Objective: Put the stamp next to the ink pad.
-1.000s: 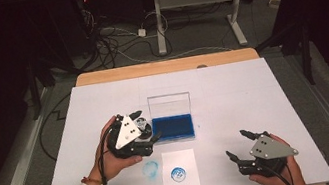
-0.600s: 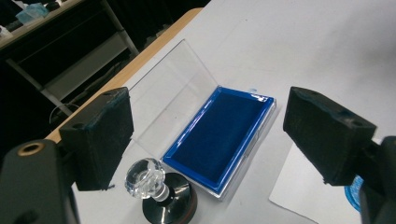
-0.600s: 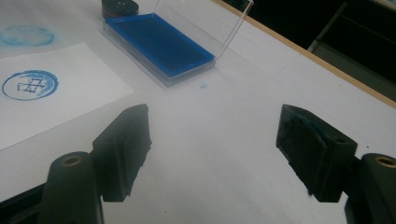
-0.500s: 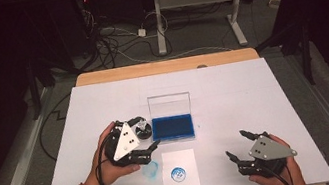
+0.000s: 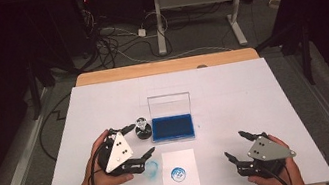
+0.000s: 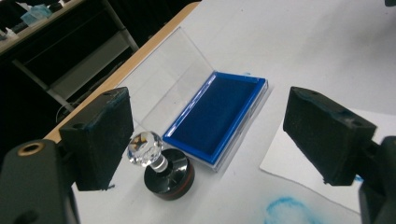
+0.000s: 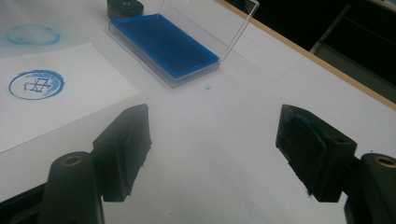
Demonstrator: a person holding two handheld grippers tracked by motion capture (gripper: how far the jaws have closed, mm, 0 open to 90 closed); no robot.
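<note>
A stamp with a clear knob and a black round base stands upright on the white table, just left of the open blue ink pad. My left gripper is open near it, its jaws on either side of the stamp without touching. In the left gripper view the stamp stands close to the left jaw and the ink pad lies ahead. My right gripper rests open and empty at the front right. A white paper with a round blue print lies at the front edge.
The ink pad's clear lid stands up behind it. A blue ink smudge marks the table left of the paper. A wooden edge runs along the table's far side. Cables and a desk frame lie on the floor beyond.
My left gripper has drawn back toward the near left, and the stamp, earlier hidden under it, now stands uncovered beside the ink pad. The right gripper has stayed put.
</note>
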